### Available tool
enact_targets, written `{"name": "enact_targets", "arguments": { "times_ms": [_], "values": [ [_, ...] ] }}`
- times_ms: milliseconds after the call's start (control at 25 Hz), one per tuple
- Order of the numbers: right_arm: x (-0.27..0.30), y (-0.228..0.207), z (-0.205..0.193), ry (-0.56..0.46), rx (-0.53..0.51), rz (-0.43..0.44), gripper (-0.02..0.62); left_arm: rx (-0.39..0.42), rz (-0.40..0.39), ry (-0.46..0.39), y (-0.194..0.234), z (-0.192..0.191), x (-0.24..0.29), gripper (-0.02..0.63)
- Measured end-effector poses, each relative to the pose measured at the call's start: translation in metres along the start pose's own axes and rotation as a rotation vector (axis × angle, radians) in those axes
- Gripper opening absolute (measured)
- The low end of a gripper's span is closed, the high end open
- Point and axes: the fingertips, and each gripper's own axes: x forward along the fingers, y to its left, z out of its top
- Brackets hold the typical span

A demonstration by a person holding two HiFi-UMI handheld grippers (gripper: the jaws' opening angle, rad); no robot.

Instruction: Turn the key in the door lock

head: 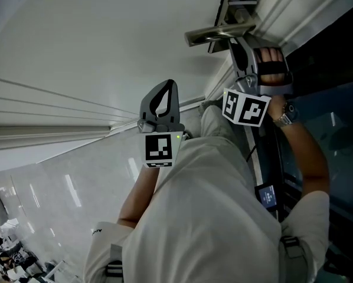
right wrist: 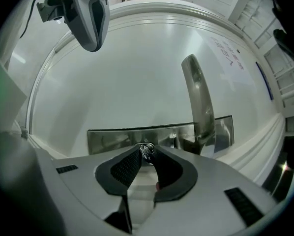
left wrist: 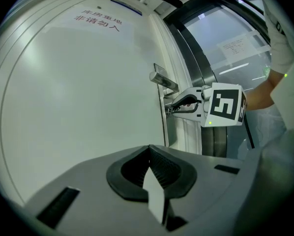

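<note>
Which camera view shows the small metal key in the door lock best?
The right gripper view: the small metal key sits between the right gripper's jaws, against the steel lock plate. The head view hides it behind that gripper; the left gripper view shows only that gripper at the lock.

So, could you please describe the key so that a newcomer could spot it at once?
Find the big white door, then the long steel lock plate on it that carries the lever handle. The key is the small shiny piece sticking out of that plate beside the handle, the only thing pinched between the right gripper's jaws.
</note>
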Motion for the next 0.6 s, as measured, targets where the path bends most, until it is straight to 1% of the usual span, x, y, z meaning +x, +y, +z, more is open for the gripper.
{"name": "enact_targets", "arguments": {
  "times_ms": [200,600],
  "values": [
    [0.0003,-0.0022,-0.0003,0.023,0.073,0.002,0.084,-0.008,-0.016,-0.002,-0.0063,0.0005,0.0034,0.009],
    [0.0009,-0.0039,-0.0017,0.043,0.224,0.007,0.081,-0.01,-0.022,0.005,-0.0111,-0.0016,0.0042,0.009]
  ]
}}
